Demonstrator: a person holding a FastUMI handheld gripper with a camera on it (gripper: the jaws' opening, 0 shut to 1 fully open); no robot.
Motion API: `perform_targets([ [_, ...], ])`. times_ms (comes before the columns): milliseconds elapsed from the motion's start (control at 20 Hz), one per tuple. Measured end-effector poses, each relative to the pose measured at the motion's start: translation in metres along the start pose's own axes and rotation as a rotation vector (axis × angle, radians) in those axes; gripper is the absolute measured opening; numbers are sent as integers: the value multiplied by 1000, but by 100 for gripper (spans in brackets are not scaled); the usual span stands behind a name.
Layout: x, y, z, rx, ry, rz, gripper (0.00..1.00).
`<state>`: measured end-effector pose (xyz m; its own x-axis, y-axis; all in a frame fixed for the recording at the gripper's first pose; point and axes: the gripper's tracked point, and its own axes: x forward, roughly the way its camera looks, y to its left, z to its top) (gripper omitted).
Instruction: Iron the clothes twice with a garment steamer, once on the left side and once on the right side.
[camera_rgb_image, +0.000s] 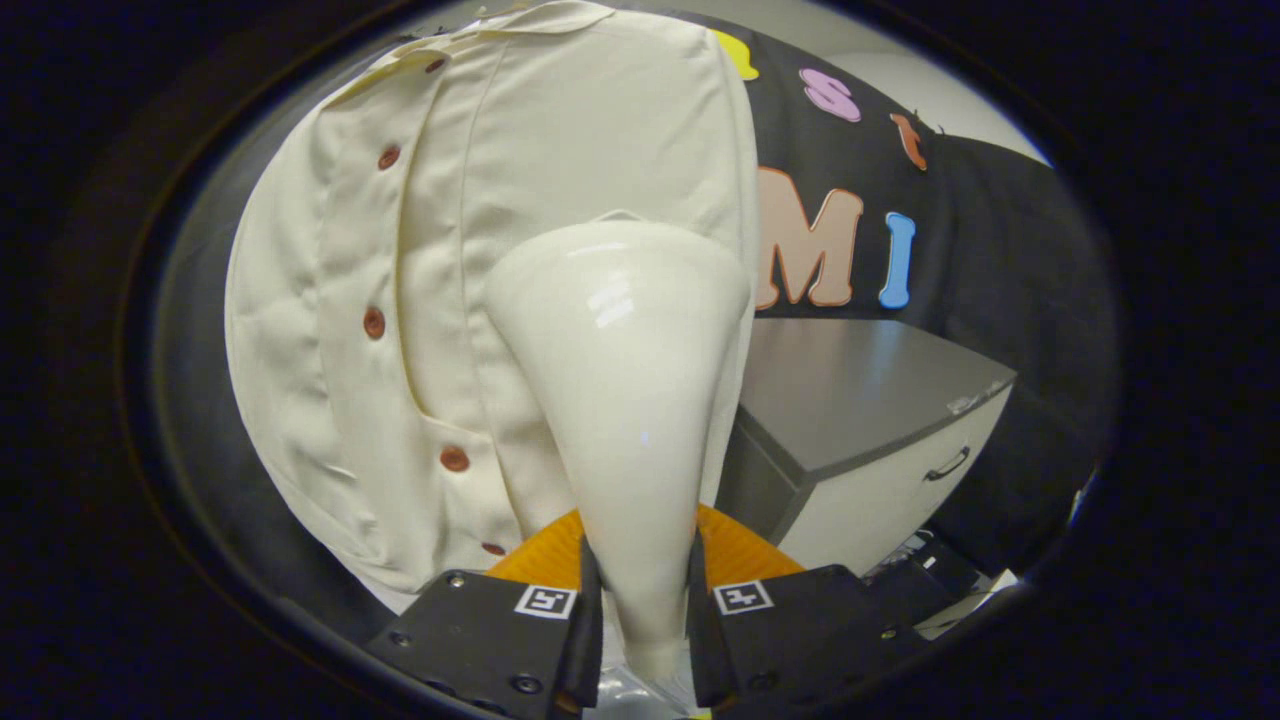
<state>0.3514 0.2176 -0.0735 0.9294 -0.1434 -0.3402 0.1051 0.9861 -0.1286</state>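
A cream shirt (340, 330) with several reddish-brown buttons hangs straight ahead, its button placket running down left of centre. My gripper (643, 600) is shut on the narrow handle of a glossy cream garment steamer (625, 380), both fingers pressing its sides. The steamer widens away from the fingers into a broad head that rests against or very near the shirt's right half, right of the placket. The head's face is hidden from me, and it covers part of the cloth behind it.
To the right of the shirt stands a cabinet (870, 400) with a dark grey top and a white drawer front with a dark handle. Black cloth hangs behind it and around the shirt. Low at the right lie some small dark items.
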Motion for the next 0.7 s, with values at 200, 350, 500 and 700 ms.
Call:
perform_targets([
  [200,3,-3,-54,-2,102,4,36],
  [350,4,-3,-78,-9,138,-2,36],
  [500,6,-2,-94,38,144,-5,36],
  [700,7,-5,-120,40,196,-29,36],
])
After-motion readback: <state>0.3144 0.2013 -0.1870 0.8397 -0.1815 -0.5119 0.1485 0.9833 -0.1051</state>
